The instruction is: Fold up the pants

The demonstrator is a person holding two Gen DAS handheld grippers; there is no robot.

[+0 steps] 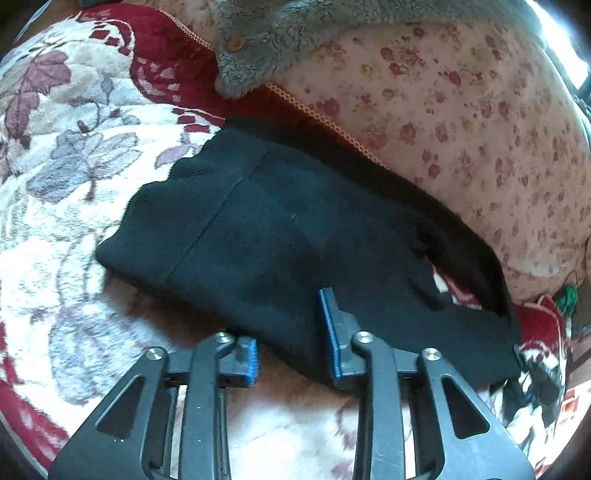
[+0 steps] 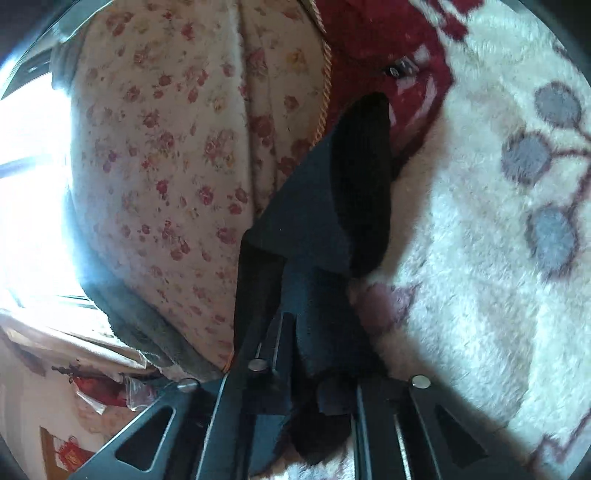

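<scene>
**Black pants folded on a floral fleece blanket**

Black knit pants [image 1: 280, 236] lie across the middle of the left wrist frame, on a cream and red floral blanket [image 1: 66, 177], with their upper right edge against a rose-print pillow [image 1: 461, 122]. A grey fluffy garment [image 1: 280, 33] lies at the top. The left gripper [image 1: 291, 350] sits at the bottom centre, its blue-padded fingers apart over the cloth's near edge. In the right wrist frame, the right gripper [image 2: 317, 391] at the lower centre has its fingers clamped on the pants [image 2: 321, 221].
</scene>
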